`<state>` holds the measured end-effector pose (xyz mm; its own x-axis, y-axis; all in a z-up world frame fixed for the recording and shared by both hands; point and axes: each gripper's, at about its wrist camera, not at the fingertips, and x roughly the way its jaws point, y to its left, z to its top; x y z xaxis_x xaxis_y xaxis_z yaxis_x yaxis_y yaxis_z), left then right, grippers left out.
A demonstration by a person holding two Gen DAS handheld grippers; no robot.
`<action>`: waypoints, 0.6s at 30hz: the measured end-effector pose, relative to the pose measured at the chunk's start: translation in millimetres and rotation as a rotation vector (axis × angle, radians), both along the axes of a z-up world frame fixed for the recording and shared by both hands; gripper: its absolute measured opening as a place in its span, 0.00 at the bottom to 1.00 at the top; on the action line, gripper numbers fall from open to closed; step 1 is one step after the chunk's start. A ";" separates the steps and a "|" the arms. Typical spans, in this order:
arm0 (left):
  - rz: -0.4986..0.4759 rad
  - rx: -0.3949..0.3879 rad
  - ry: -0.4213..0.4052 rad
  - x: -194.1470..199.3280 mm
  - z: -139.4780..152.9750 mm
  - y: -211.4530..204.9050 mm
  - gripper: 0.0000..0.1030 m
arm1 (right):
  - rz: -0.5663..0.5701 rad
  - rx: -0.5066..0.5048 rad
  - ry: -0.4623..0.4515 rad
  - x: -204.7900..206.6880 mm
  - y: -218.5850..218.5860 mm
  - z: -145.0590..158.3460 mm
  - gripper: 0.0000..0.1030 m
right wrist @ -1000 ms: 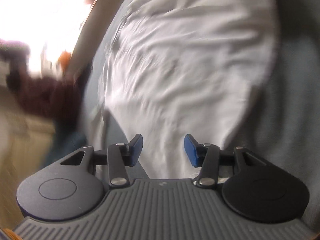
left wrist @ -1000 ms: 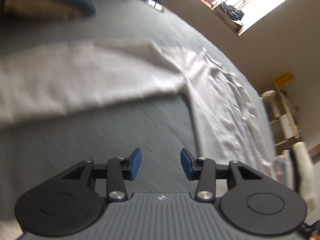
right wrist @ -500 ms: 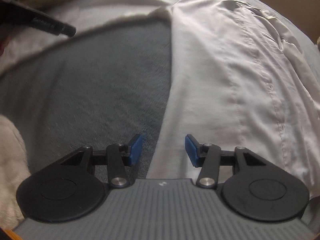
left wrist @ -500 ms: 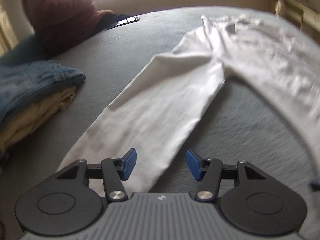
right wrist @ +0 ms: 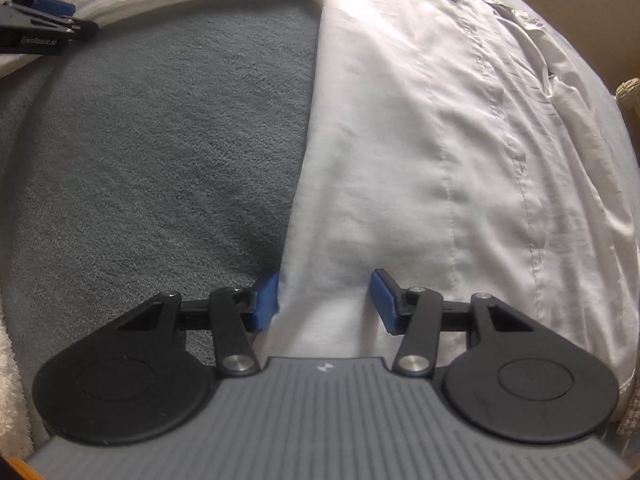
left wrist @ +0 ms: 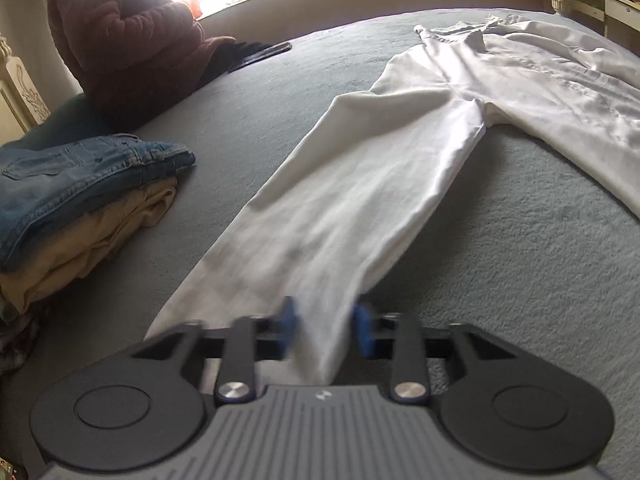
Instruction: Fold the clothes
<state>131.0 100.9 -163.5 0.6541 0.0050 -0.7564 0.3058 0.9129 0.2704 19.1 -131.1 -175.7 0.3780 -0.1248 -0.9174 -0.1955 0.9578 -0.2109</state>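
The left hand-held gripper [left wrist: 323, 330] is closing on the hem end of one leg of the white trousers [left wrist: 360, 184]; the cloth runs up between its blue pads [left wrist: 286, 326], which are blurred and look to be just at the fabric. The right hand-held gripper [right wrist: 323, 298] stands partly open over the other leg's end, its left pad [right wrist: 267, 300] at the inner edge of the cloth, its right pad [right wrist: 382, 294] above the fabric, gripping nothing.

The trousers lie spread flat on the bed [left wrist: 520, 260], which is covered in a grey fleecy blanket, legs splayed apart in a V with the waist at the far end. Between the two legs is a broad wedge of bare blanket [right wrist: 160, 160]. In the right wrist view the left gripper shows at the upper left, at the far leg's end.

To the left of the near leg, well apart from it, sits a stack of folded clothes [left wrist: 80, 200], blue jeans on top of tan garments. Beyond the stack a person in a dark red padded jacket [left wrist: 120, 32] sits at the bed's edge, with a dark flat object [left wrist: 260, 56] just beside them. A strip of open blanket separates the stack from the trouser leg's left edge.
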 end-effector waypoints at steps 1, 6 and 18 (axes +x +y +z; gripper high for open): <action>0.018 -0.002 -0.005 2.1 0.2 -0.2 0.06 | -0.013 0.018 0.005 1.6 -2.1 -0.2 0.40; 0.109 -0.041 -0.031 11.6 5.3 6.5 0.02 | -0.052 0.050 0.010 4.2 -2.4 4.4 0.06; 0.206 -0.028 -0.130 26.4 23.4 35.9 0.02 | -0.043 0.080 -0.009 5.0 1.3 21.0 0.00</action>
<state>157.4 136.8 -140.1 0.7333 0.1283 -0.6677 0.0767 0.9601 0.2688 24.1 -129.9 -154.7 0.3819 -0.0673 -0.9218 -0.1523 0.9791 -0.1346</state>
